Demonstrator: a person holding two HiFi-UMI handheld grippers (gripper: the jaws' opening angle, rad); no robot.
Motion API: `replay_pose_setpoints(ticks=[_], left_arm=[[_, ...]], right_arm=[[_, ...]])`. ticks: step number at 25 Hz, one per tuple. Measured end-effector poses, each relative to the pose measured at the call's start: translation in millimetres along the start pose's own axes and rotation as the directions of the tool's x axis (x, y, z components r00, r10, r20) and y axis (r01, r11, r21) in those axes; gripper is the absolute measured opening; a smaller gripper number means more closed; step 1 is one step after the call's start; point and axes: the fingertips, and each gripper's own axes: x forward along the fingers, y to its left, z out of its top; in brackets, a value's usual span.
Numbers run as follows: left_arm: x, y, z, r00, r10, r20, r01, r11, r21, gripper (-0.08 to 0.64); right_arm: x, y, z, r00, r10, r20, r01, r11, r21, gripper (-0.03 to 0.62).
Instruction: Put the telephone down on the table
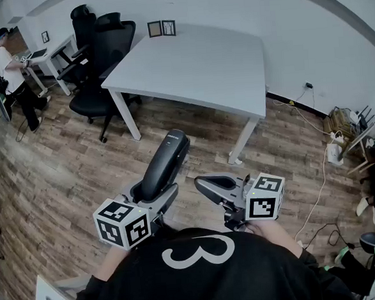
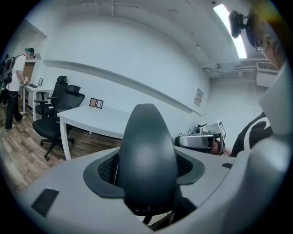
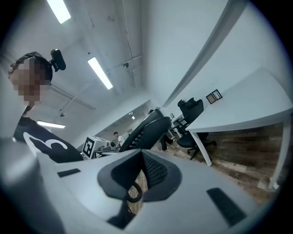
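Your left gripper [image 1: 157, 192] has its fingers [image 2: 103, 171] spread wide and clamped on the telephone [image 1: 166, 163], a black handset. Both dark pads press its sides, and the handset fills the gap between them. It sticks out past the fingertips, its rounded end tilted up and pointing toward the table [image 1: 201, 68].

The telephone is in the air on your side of the table, over the wood floor [image 1: 61, 168], well apart from the tabletop and not touching it. From the left gripper view the white table sits behind the handset, to its left.

Your right gripper [image 1: 209, 183] is also on your side of the table, just beside the left one and level with it, aimed toward the table's near leg. Its fingers [image 3: 155, 171] are drawn close: the tips meet and only a thin slit shows between the pads, with floor visible through it. No object is held there.

The table is white and carries two small picture frames [image 1: 162, 28] standing at its far edge. Black office chairs [image 1: 97, 50] crowd the table's left end. A person [image 1: 9, 69] in a white shirt stands well to the left of the table, beyond the chairs, at a smaller desk [image 1: 49, 53]. Cables and a power strip [image 1: 335, 152] lie on the floor to the right of the table, near the wall.
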Motion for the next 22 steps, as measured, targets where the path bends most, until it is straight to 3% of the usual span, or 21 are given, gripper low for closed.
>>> replay_pose_setpoints(ticks=[10,22], left_arm=[[3.2,2.6,0.7,1.000,0.004,0.006,-0.004,1.000,0.001,0.288],[5.8,10.3,7.9,1.000,0.022,0.017,-0.022,1.000,-0.003,0.288]], right_arm=[[1.9,-7.0,-1.5,1.000,-0.004,-0.008,0.004,1.000,-0.006,0.008],[3.7,-17.7,5.5,0.999,0.015,0.032,-0.016,0.999,0.049,0.009]])
